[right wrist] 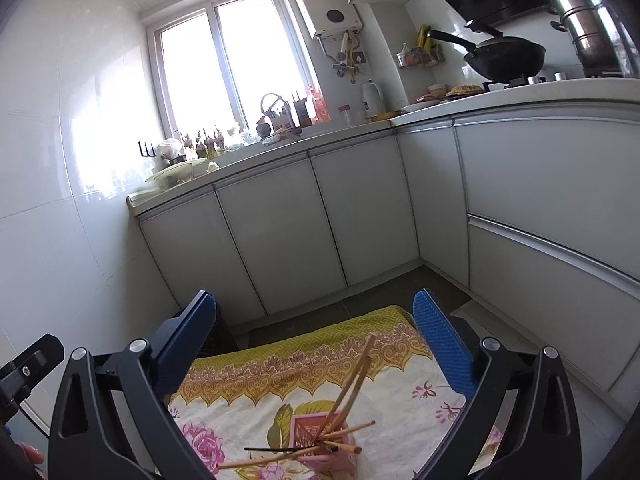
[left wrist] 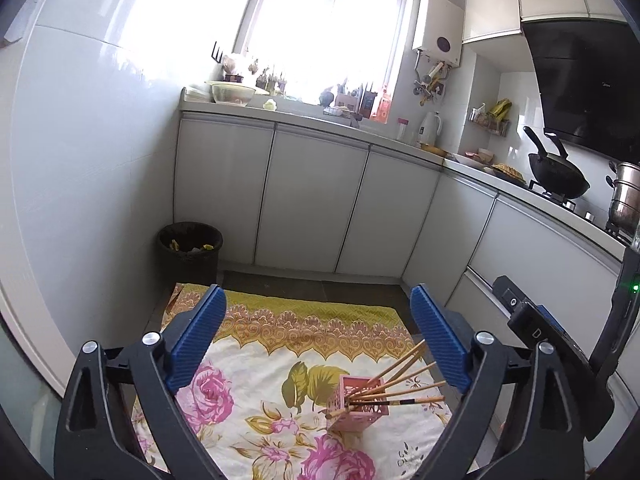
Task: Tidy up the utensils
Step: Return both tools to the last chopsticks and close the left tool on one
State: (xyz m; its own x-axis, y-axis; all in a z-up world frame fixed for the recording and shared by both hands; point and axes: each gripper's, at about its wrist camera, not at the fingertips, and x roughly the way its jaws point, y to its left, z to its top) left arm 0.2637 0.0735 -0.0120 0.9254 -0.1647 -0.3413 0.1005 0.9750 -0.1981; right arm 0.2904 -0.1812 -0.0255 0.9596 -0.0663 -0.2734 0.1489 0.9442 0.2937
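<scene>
A pink slotted holder (left wrist: 358, 404) stands on a floral cloth (left wrist: 256, 396) and holds several wooden chopsticks (left wrist: 404, 368) that fan out to the right. In the right wrist view the holder (right wrist: 320, 436) shows low in the middle, with chopsticks (right wrist: 356, 372) sticking up and sideways. My left gripper (left wrist: 320, 336) is open and empty, above and behind the holder. My right gripper (right wrist: 316, 340) is open and empty, also above the holder. The right gripper's body (left wrist: 536, 320) shows at the right of the left wrist view.
White kitchen cabinets (left wrist: 312, 200) run along the back and right. A black waste bin (left wrist: 188, 248) stands in the left corner on the floor. A wok (left wrist: 560, 176) and a steel pot (left wrist: 624, 200) sit on the stove at the right. The cloth lies on a low surface.
</scene>
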